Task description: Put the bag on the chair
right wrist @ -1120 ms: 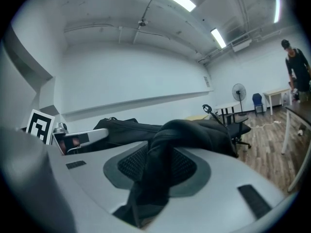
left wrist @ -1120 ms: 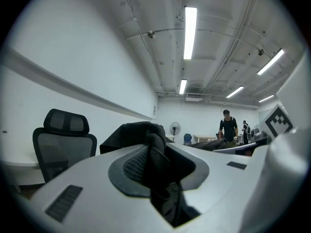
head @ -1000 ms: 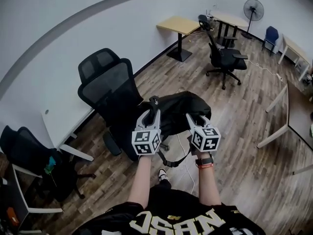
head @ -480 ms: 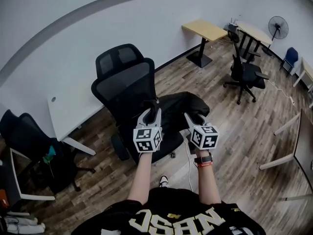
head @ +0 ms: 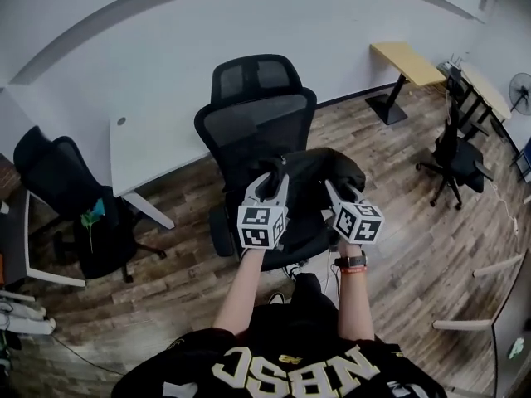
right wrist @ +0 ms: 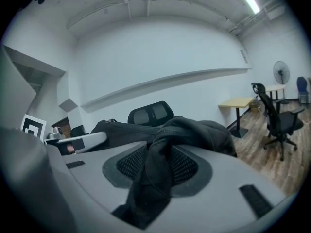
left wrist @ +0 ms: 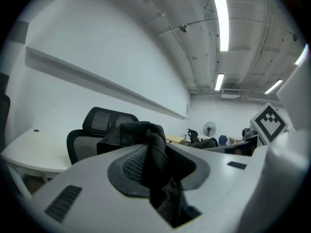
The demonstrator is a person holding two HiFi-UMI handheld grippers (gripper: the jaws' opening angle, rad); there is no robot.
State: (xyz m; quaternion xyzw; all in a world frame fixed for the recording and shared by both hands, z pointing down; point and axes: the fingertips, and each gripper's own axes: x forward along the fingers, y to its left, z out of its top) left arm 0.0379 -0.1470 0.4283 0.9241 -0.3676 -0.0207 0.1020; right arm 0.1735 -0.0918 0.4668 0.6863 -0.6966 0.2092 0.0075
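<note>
A black bag [head: 319, 172] hangs between my two grippers over the seat of a black mesh office chair [head: 255, 114]; I cannot tell whether it touches the seat. My left gripper [head: 275, 181] is shut on the bag's left side, a fold of black fabric [left wrist: 153, 164] pinched between its pads. My right gripper [head: 338, 192] is shut on the right side, with bag fabric [right wrist: 158, 171] bunched in its jaws. The chair's headrest [right wrist: 150, 113] shows behind the bag [right wrist: 194, 130] in the right gripper view.
A white desk [head: 153, 152] stands against the wall left of the chair. Another dark chair [head: 70, 214] is at the far left. A wooden table [head: 406, 65] and a black office chair [head: 456, 152] stand at the right on the wood floor.
The chair now lies straight ahead under the bag. Both grippers have carried the bag forward over the seat. Their grips have not changed.
</note>
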